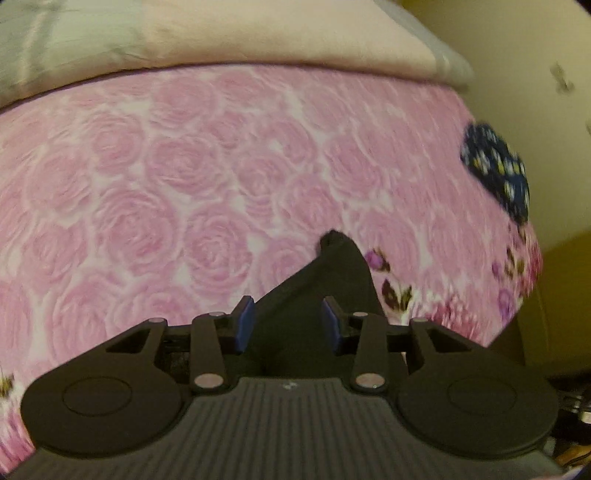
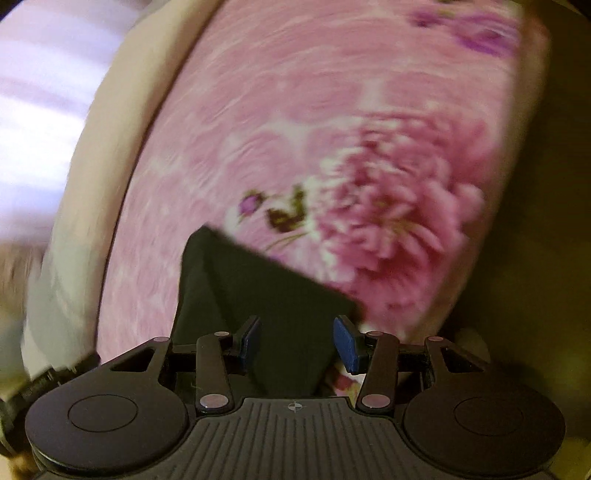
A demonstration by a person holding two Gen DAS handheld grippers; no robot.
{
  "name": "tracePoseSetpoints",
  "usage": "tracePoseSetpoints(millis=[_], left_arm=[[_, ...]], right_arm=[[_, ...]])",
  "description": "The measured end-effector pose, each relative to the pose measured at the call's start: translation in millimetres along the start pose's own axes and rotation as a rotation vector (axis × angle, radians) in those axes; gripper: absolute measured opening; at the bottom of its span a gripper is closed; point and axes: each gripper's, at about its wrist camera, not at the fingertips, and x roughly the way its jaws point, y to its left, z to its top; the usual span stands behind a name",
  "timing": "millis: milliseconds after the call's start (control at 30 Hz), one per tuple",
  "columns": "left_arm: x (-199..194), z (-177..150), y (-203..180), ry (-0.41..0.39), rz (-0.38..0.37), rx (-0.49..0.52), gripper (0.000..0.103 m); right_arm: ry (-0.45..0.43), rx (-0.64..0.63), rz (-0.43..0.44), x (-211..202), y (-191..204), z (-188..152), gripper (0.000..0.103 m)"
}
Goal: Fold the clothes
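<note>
Garment [image 1: 328, 280] on bedspread [image 1: 184, 184]; pillow [image 1: 277, 33] behind; second cloth [image 1: 498, 173] at right edge.

Home bedroom: bed [image 1: 184, 177] with pink rose-print sheet fills frame, pale pillow [image 1: 277, 37] along top, yellowish wall [image 1: 517, 55] upper right.

Dim warm light — heavy motion blur, fisheye bending at edges

Left wrist camera: sits behind left gripper [image 1: 288, 323], looks steeply down, close over pink rose bedspread [image 1: 166, 177]; cream pillow [image 1: 280, 33] at far edge. Right wrist camera: behind right gripper [image 2: 297, 343], also tilted down, close, rolled so bedspread [image 2: 295, 110] runs diagonally. Shared: bedspread, dark garment [image 1: 332, 280] [image 2: 258, 295].
</note>
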Motion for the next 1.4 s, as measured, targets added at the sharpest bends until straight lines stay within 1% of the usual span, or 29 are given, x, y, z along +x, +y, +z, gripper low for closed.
tracePoseSetpoints(millis=[100, 200, 267, 367, 467, 533, 567, 600, 733, 800, 867, 900, 933, 1000, 1067, 1133, 1200, 1267, 1300, 1333, 1367, 1400], left_arm=[[25, 10, 12, 0.071, -0.056, 0.065, 0.037], [50, 13, 30, 0.153, -0.112, 0.081, 0.039], [69, 13, 41, 0.214, -0.149, 0.078, 0.040], [92, 14, 54, 0.269, -0.203, 0.057, 0.041], [112, 19, 64, 0.296, -0.258, 0.024, 0.043], [126, 23, 67, 0.317, -0.292, 0.013, 0.043], [131, 23, 68, 0.330, -0.297, 0.020, 0.043], [137, 23, 67, 0.343, -0.298, 0.031, 0.043], [143, 21, 69, 0.357, -0.367, 0.049, 0.041], [143, 20, 73, 0.343, -0.390, 0.072, 0.023], [143, 20, 80, 0.329, -0.413, 0.086, 0.009], [142, 20, 84, 0.321, -0.434, 0.078, 0.002], [140, 21, 87, 0.309, -0.450, 0.079, 0.001], [136, 22, 92, 0.286, -0.471, 0.092, 0.001], [136, 23, 96, 0.267, -0.477, 0.109, 0.001], [143, 20, 101, 0.263, -0.477, 0.109, 0.002], [152, 17, 105, 0.258, -0.459, 0.115, 0.003], [156, 16, 102, 0.276, -0.464, 0.096, 0.003], [155, 17, 101, 0.283, -0.464, 0.089, 0.004], [154, 18, 100, 0.290, -0.463, 0.084, 0.006], [152, 20, 101, 0.298, -0.458, 0.063, 0.015], [150, 21, 102, 0.307, -0.455, 0.042, 0.024]], right_arm=[[-0.069, 0.138, 0.007, -4, -14, -29, 0.047], [-0.138, 0.280, 0.021, 4, -29, -64, 0.047], [-0.176, 0.400, 0.065, 16, -42, -90, 0.047], [-0.217, 0.570, 0.145, 36, -61, -121, 0.047], [-0.274, 0.667, 0.205, 52, -73, -140, 0.047], [-0.313, 0.708, 0.252, 62, -79, -148, 0.047], [-0.330, 0.723, 0.272, 68, -81, -151, 0.047], [-0.345, 0.731, 0.286, 74, -83, -152, 0.047], [-0.372, 0.747, 0.338, 96, -86, -157, 0.047], [-0.376, 0.743, 0.364, 103, -86, -160, 0.047], [-0.378, 0.733, 0.377, 110, -84, -163, 0.047], [-0.382, 0.720, 0.365, 111, -83, -164, 0.046], [-0.383, 0.700, 0.354, 111, -82, -165, 0.042], [-0.385, 0.659, 0.332, 111, -80, -166, 0.024], [-0.396, 0.613, 0.330, 110, -78, -169, 0.021], [-0.405, 0.568, 0.303, 111, -74, -170, 0.017], [-0.409, 0.553, 0.274, 116, -71, -169, 0.017], [-0.409, 0.538, 0.249, 117, -68, -167, 0.018], [-0.409, 0.528, 0.242, 116, -66, -166, 0.019], [-0.409, 0.521, 0.241, 113, -64, -166, 0.032], [-0.409, 0.525, 0.242, 110, -64, -168, 0.042], [-0.411, 0.540, 0.235, 106, -62, -171, 0.059]])
